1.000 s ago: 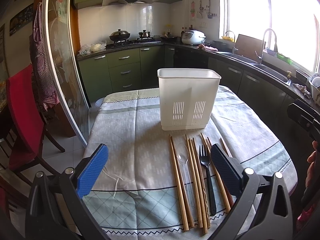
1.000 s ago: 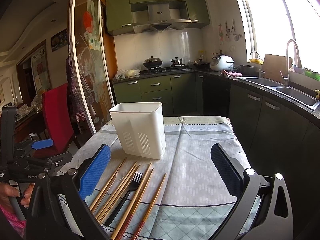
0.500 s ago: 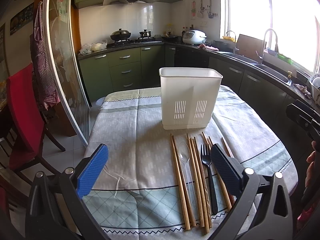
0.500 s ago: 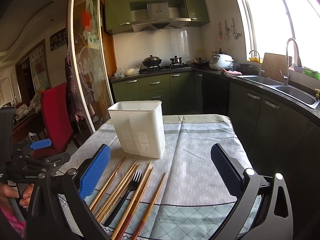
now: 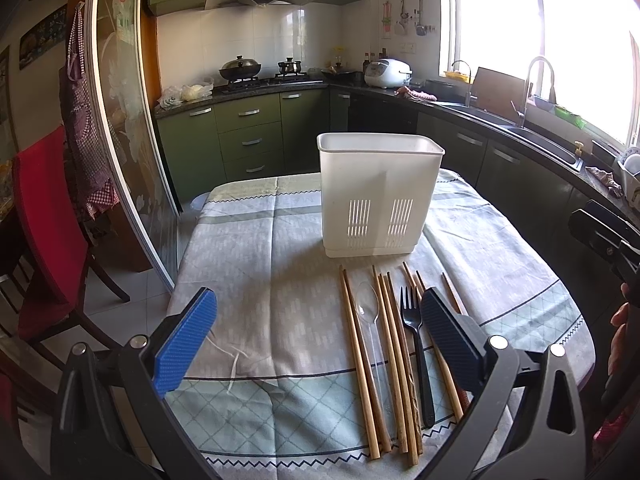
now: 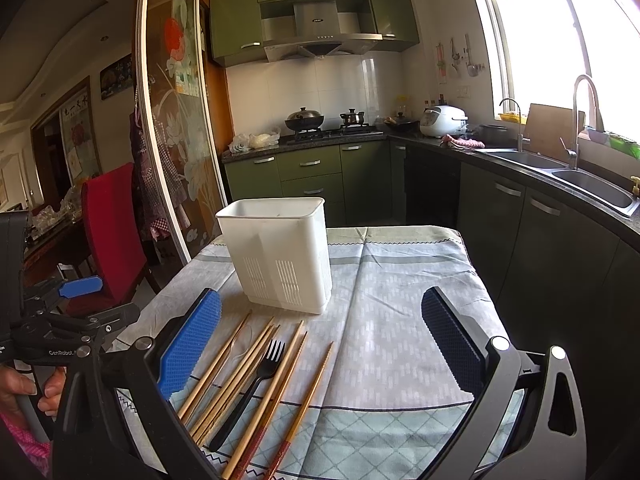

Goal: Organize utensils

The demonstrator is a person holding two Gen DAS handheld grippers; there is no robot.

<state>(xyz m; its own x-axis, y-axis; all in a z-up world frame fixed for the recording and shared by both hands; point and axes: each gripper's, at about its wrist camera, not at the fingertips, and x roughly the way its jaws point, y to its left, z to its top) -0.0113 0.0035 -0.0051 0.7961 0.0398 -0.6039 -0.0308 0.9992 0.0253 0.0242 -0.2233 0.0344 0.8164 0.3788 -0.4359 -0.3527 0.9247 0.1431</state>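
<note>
On the table (image 5: 248, 264), seen from the left wrist, a patterned cloth carries a white slotted utensil holder (image 5: 378, 196) standing upright toward the far side. Nearer the camera, wooden chopsticks (image 5: 360, 360) lie in a rough row pointing at the holder, with a clear plastic spoon (image 5: 370, 320) between two pairs and a black plastic fork (image 5: 416, 344) further right. The left claw (image 5: 318, 340) hangs above the near edge of the cloth, its blue pads spread wide and gripping nothing; its right pad covers part of the rightmost chopsticks. At the right border a dark piece of the other device and a fingertip show.

From the right wrist, the same utensil holder (image 6: 280, 254) stands left of centre on the table (image 6: 400, 320), and the chopsticks (image 6: 264, 396) fan out below it with the fork (image 6: 250, 392) lying among them, tines toward the holder. The right claw (image 6: 322, 344) is likewise wide apart and empty, above bare cloth just right of the utensils. At the left edge a person's hand (image 6: 24, 390) grips the handle of the left device. Green kitchen cabinets and a red chair (image 6: 112, 232) stand behind.
</note>
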